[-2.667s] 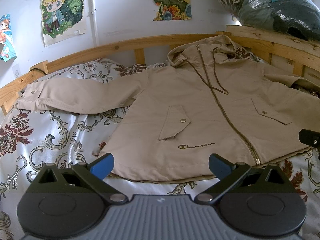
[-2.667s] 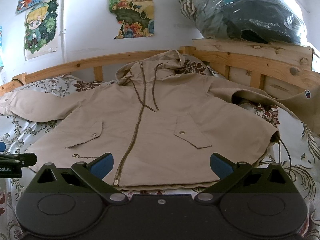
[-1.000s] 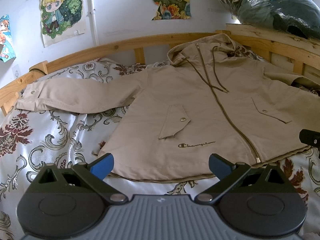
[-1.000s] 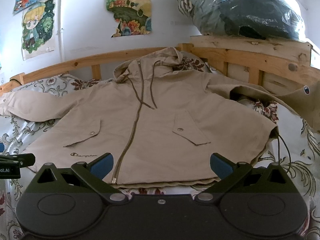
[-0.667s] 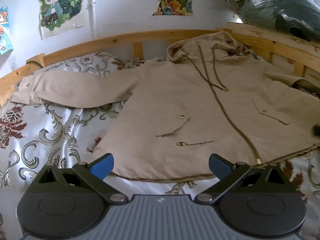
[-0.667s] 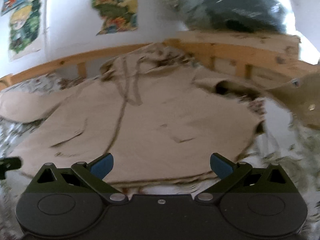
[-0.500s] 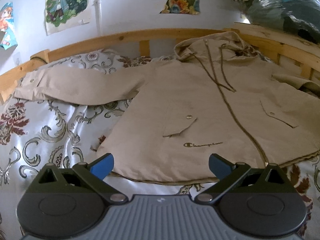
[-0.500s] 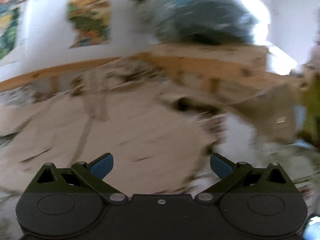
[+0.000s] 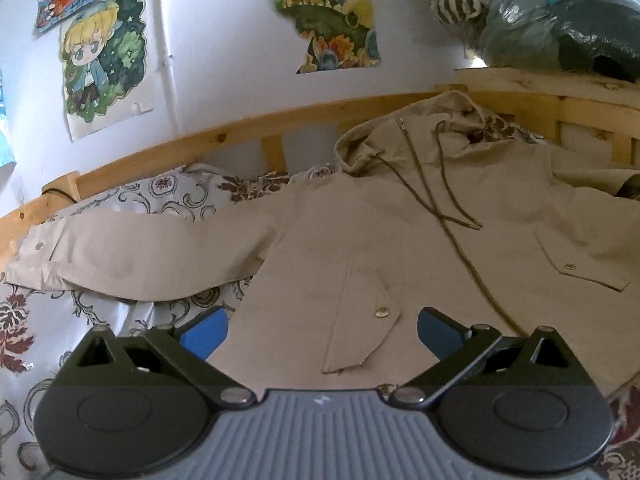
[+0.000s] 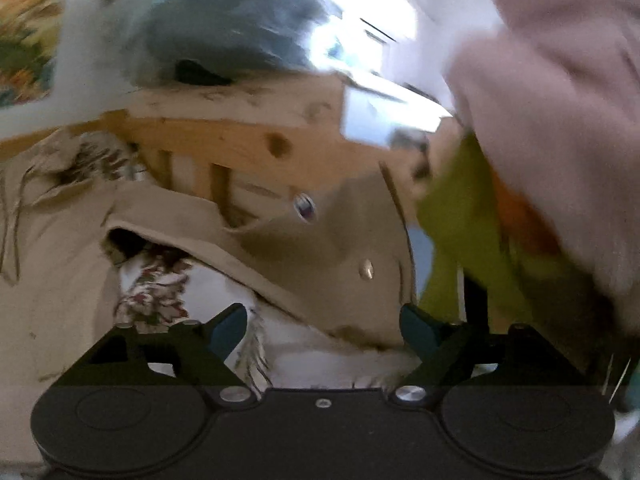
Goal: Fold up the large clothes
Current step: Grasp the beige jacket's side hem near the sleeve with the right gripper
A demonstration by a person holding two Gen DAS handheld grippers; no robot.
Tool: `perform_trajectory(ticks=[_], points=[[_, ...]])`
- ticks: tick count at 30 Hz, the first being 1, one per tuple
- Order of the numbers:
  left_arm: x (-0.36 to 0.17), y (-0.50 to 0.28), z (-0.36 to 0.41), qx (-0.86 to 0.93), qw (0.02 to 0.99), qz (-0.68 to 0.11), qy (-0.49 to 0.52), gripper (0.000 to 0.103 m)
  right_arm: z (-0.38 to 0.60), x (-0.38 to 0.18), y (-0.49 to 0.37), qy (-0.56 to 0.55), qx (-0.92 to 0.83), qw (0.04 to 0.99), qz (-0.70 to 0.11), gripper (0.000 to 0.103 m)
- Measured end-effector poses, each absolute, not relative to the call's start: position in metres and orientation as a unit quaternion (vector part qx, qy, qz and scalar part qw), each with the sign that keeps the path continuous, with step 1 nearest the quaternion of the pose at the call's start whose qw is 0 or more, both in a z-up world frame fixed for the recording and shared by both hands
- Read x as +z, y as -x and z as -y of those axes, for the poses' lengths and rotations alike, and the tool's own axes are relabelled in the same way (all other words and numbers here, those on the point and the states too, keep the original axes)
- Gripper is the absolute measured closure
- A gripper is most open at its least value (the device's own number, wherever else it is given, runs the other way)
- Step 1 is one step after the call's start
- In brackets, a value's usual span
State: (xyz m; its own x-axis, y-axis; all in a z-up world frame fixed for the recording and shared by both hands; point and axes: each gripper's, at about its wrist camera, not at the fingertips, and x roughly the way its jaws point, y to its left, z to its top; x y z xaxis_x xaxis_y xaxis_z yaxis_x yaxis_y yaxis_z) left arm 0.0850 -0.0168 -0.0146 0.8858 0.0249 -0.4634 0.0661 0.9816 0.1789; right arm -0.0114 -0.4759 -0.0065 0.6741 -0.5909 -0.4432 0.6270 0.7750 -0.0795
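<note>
A beige hooded jacket [image 9: 420, 240] lies front up, zipped, spread flat on the bed. Its left sleeve [image 9: 140, 248] stretches out to the left. My left gripper [image 9: 322, 330] is open and empty, just above the jacket's left pocket flap. In the blurred right wrist view the jacket's right sleeve [image 10: 320, 248] with a snap and a small logo lies straight ahead. My right gripper [image 10: 322, 324] is open and empty, close to the sleeve's cuff end.
The floral bedsheet [image 9: 48, 320] covers the bed. A wooden bed rail [image 9: 200, 140] runs along the back wall with posters. Bagged clothes [image 9: 560, 20] sit on the wooden headboard shelf at the right. Green and pink fabric [image 10: 540, 160] fills the right of the right wrist view.
My left gripper has moved forward over the jacket's lower left part. My right gripper has swung fast to the right, from the jacket's body to the right sleeve.
</note>
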Motion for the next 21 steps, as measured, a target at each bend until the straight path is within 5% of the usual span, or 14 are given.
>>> perform_trajectory(ticks=[10,15,18,20,21], points=[[-0.033,-0.064,0.009,-0.038,0.965,-0.253,-0.061,0.000,0.514,-0.022,0.005,-0.242,-0.396,0.867,-0.180,0.023],[-0.036,-0.057,0.015,-0.048,0.964,-0.250,-0.075,0.000,0.527,-0.030,-0.009,-0.256,-0.445,0.841,-0.172,0.023],[-0.035,-0.055,0.017,-0.053,0.964,-0.248,-0.077,0.000,0.530,-0.034,-0.015,-0.256,-0.466,0.830,-0.167,0.038],[-0.035,-0.055,0.018,-0.053,0.965,-0.246,-0.078,0.000,0.531,-0.035,-0.016,-0.262,-0.472,0.827,-0.158,0.068],[-0.035,-0.055,0.018,-0.053,0.965,-0.245,-0.077,0.000,0.532,-0.036,-0.015,-0.262,-0.480,0.823,-0.156,0.071]])
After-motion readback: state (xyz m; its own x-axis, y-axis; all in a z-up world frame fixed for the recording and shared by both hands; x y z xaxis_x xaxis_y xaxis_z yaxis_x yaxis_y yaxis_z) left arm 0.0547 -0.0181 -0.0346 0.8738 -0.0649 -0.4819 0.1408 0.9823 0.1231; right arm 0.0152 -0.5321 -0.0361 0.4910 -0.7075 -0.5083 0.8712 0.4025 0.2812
